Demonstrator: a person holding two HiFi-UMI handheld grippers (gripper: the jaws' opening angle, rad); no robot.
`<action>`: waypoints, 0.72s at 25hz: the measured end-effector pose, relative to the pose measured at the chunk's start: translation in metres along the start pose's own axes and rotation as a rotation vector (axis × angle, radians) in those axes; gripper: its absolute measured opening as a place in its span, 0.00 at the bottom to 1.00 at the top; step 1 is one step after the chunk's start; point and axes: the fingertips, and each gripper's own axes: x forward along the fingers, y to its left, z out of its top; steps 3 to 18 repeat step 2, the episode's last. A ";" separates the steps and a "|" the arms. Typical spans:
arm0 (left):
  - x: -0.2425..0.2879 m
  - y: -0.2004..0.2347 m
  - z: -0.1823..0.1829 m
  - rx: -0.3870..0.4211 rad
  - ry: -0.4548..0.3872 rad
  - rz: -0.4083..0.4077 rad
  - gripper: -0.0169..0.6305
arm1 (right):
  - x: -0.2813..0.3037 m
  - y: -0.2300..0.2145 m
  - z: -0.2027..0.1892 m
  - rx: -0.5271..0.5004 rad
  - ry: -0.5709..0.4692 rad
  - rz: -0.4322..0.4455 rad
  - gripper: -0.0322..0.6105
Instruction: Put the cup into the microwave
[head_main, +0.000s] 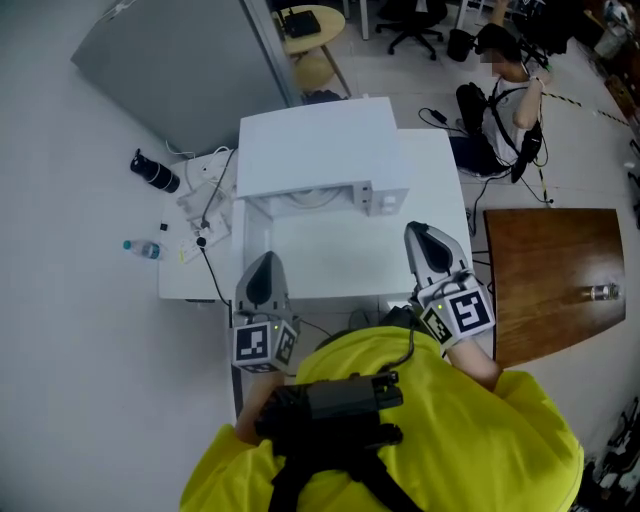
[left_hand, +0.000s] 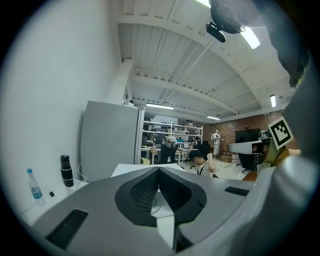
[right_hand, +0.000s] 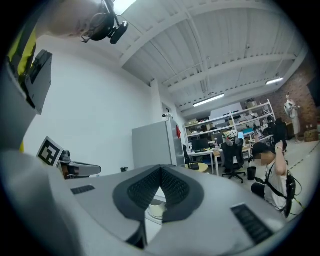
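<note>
A white microwave (head_main: 320, 150) stands at the far side of the white table (head_main: 340, 260), its cavity open toward me and its door (head_main: 250, 245) swung out on the left. Inside the cavity lies a pale round shape (head_main: 315, 197); whether it is the cup or the turntable I cannot tell. Past the jaws in the right gripper view shows a cream cup-like thing (right_hand: 156, 210). My left gripper (head_main: 262, 275) is shut and empty above the table's near left edge. Also shut and empty, my right gripper (head_main: 428, 240) is at the near right. Both point level toward the microwave.
A black bottle (head_main: 155, 171), a small water bottle (head_main: 143, 249) and cables (head_main: 203, 215) lie left of the microwave. A brown wooden table (head_main: 560, 280) stands to the right. A grey cabinet (head_main: 170, 70) is behind, and a person sits at back right (head_main: 505, 90).
</note>
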 end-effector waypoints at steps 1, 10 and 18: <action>0.001 -0.001 -0.001 0.002 0.006 -0.006 0.03 | -0.001 0.000 -0.001 0.000 0.002 -0.002 0.06; 0.003 -0.002 -0.003 0.004 0.012 -0.012 0.03 | -0.001 -0.001 -0.002 0.000 0.004 -0.005 0.06; 0.003 -0.002 -0.003 0.004 0.012 -0.012 0.03 | -0.001 -0.001 -0.002 0.000 0.004 -0.005 0.06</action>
